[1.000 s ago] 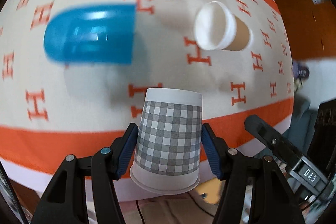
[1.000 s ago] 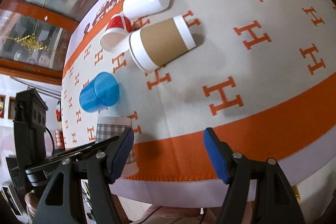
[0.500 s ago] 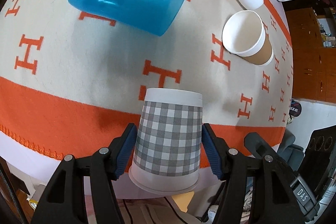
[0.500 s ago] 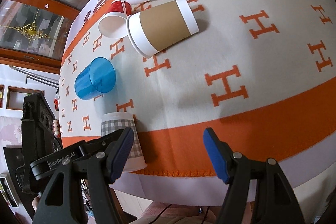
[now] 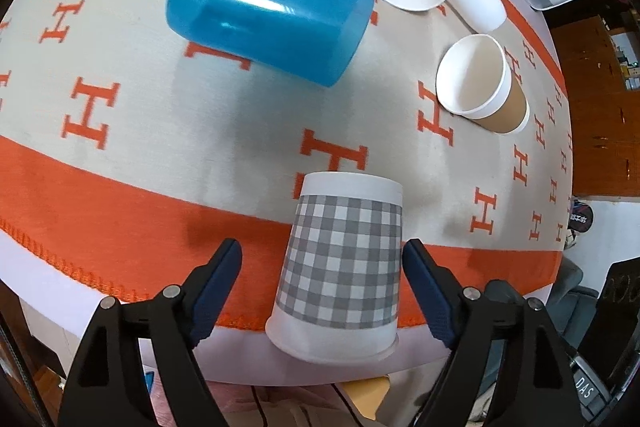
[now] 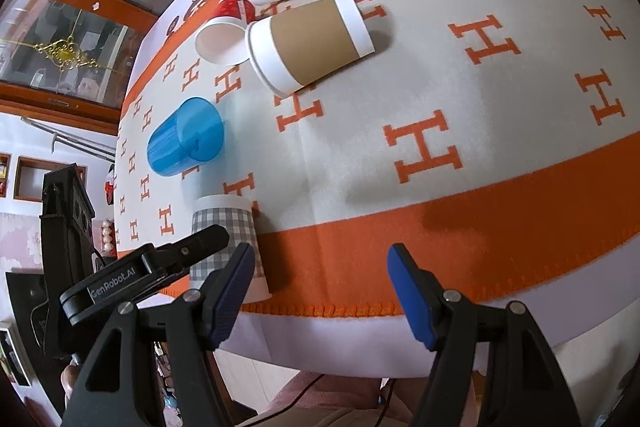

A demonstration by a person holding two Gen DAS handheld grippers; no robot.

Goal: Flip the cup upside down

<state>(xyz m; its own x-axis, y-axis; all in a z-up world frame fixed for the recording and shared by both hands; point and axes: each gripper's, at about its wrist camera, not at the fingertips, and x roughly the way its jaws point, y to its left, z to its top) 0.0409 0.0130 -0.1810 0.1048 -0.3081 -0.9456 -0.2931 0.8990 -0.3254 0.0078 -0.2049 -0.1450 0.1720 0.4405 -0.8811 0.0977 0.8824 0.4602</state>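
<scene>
Covering the table, an orange-bordered H-patterned cloth (image 5: 132, 187); both grippers' fingers (image 5: 224, 279) spread, empty.

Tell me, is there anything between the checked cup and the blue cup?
No. In the left wrist view, only bare tablecloth with its orange H's lies between the checked cup and the blue cup. The right wrist view agrees.

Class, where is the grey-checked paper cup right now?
In the left wrist view the grey-checked paper cup stands upside down on the tablecloth's orange border, between the open left gripper fingers, nearer than the blue plastic cup.
</scene>
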